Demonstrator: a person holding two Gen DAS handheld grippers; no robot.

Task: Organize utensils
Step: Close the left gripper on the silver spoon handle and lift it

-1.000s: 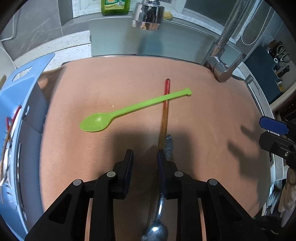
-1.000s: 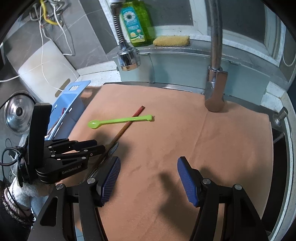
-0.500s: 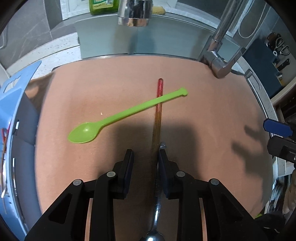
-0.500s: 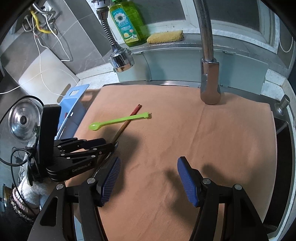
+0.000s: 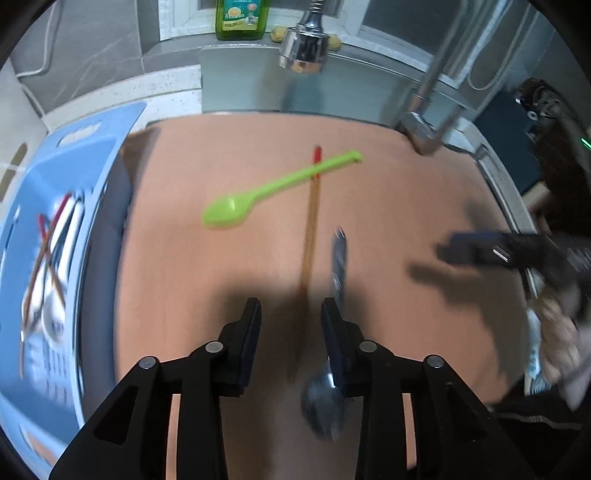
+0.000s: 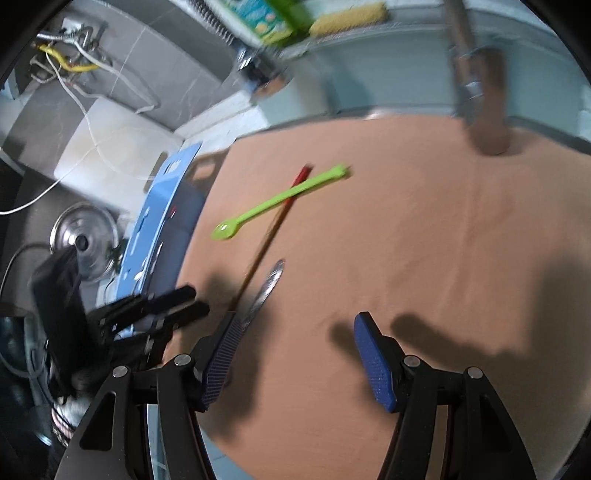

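On the orange cloth (image 5: 406, 206) a green plastic spoon (image 5: 236, 212) lies across a red-tipped chopstick (image 5: 312, 218). A metal spoon (image 5: 339, 258) lies right of the chopstick, its bowl partly under my left gripper's right finger. My left gripper (image 5: 290, 314) hovers over the chopstick's near end with its jaws opening; the pads press on nothing. My right gripper (image 6: 295, 350) is open and holds nothing, its left finger close to the metal spoon's handle (image 6: 269, 288). The green spoon (image 6: 280, 199) and the left gripper (image 6: 184, 302) also show in the right wrist view.
A blue basket (image 5: 92, 177) at the cloth's left edge holds chopsticks and metal utensils. A spray head (image 5: 303, 48) and a tap (image 5: 428, 122) stand behind the cloth, and a green soap bottle (image 5: 240, 18) sits on the ledge. A steel lid (image 6: 85, 240) lies beyond the basket.
The left jaws have spread wider and the left gripper has drawn back, bringing the basket further into view. The right gripper has dipped toward the cloth, closer to the metal spoon.
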